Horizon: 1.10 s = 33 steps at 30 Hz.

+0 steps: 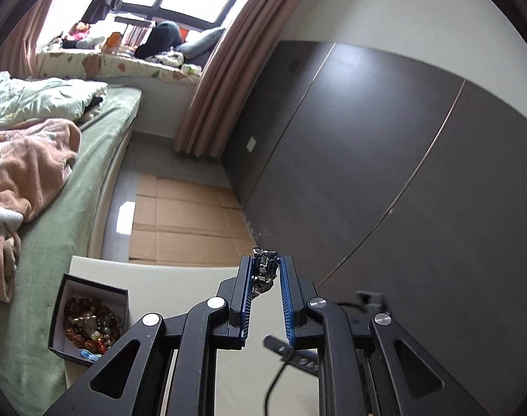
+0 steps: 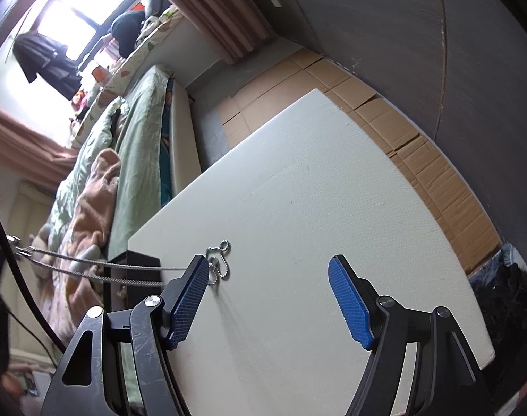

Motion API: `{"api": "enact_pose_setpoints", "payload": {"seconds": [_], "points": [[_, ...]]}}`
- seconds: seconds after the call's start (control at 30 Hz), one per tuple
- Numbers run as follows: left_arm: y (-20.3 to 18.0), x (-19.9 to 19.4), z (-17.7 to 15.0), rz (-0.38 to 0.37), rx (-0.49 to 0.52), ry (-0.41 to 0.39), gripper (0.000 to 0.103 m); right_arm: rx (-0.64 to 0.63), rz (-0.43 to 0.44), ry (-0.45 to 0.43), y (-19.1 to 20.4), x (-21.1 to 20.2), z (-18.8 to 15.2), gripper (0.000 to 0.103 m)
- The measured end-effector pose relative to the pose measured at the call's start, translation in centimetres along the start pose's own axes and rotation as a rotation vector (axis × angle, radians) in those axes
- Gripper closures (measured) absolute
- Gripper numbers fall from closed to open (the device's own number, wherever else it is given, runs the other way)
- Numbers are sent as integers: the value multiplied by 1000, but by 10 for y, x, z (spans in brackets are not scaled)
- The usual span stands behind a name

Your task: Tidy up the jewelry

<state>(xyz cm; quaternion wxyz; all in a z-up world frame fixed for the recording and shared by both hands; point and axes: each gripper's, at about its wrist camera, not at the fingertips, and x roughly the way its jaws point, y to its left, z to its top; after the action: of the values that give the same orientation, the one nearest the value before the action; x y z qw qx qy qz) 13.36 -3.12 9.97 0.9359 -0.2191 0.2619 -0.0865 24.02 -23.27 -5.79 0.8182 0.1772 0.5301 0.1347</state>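
Note:
My left gripper [image 1: 266,264] is shut on a dark metallic bracelet [image 1: 264,267], held above the white table [image 1: 166,280]. A black jewelry box [image 1: 91,322] stands open at the table's left edge, holding several beaded bracelets [image 1: 90,324]. In the right wrist view my right gripper [image 2: 268,267] is open and empty just above the table [image 2: 298,208]. A silver ball chain [image 2: 219,260] lies on the table beside the right gripper's left fingertip. The black box [image 2: 133,270] shows at the table's left edge, partly hidden behind that finger.
A bed with green sheet [image 1: 55,208] and pink blanket [image 1: 27,166] runs along the table's left side. Flattened cardboard [image 1: 187,222] covers the floor beyond the table. A dark wardrobe [image 1: 384,159] stands at right. A steel cable [image 2: 90,265] crosses the right view's left side.

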Motion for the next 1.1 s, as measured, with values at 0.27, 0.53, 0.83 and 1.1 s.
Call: {"api": "enact_pose_setpoints", "payload": {"seconds": [0.27, 0.53, 0.83, 1.1], "points": [[11, -59, 25, -77, -65, -130, 87, -67, 3, 20, 20, 15, -7, 43], [38, -91, 37, -72, -120, -218, 87, -130, 5, 50, 42, 36, -12, 58], [67, -114, 44, -84, -193, -259, 87, -241, -7, 147, 78, 73, -36, 64], [68, -144, 50, -131, -205, -327, 87, -287, 15, 178, 97, 82, -52, 64]]}}
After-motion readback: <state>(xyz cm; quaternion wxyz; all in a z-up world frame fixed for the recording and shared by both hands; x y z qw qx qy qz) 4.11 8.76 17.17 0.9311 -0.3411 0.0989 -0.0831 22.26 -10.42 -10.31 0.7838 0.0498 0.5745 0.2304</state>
